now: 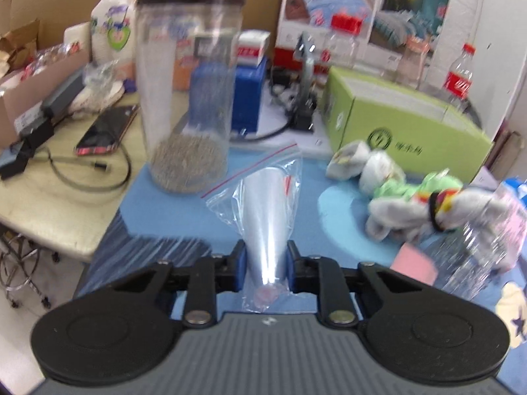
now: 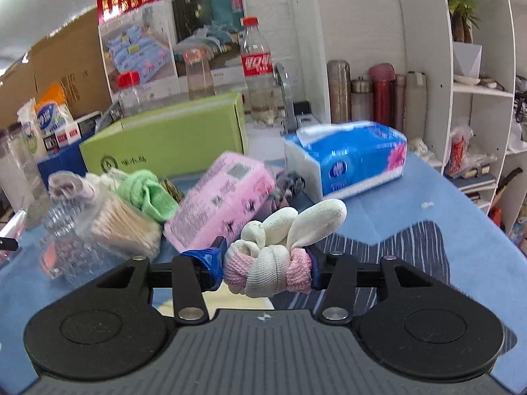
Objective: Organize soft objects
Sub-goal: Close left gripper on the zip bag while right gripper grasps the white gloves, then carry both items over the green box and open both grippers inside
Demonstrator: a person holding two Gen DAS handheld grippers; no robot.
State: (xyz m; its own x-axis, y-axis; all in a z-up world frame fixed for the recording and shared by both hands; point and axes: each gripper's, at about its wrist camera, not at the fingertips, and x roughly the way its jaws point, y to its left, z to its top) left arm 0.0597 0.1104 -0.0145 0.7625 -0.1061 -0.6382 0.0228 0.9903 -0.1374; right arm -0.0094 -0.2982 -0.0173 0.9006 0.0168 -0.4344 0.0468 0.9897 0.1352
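The left gripper [image 1: 266, 265] pinches a clear zip bag [image 1: 263, 197] near its lower end, both blue pads pressed on the plastic; the bag's red-striped top points away from the camera, above a blue mat [image 1: 171, 207]. Beyond the bag a tall clear jar [image 1: 187, 98] with grain in its bottom stands on the mat, and a green box [image 1: 405, 125] sits to the right. In front of the box lie knotted socks [image 1: 411, 194], white, green and grey. The right gripper [image 2: 267, 268] pinches a knotted pink-and-white sock [image 2: 273, 263], which fills the gap between the pads, its white ends sticking up. Behind it on the mat lie a pink pack [image 2: 224, 197], a blue tissue pack [image 2: 349, 158], a green cloth [image 2: 148, 194] and a box of cotton swabs [image 2: 122, 227].
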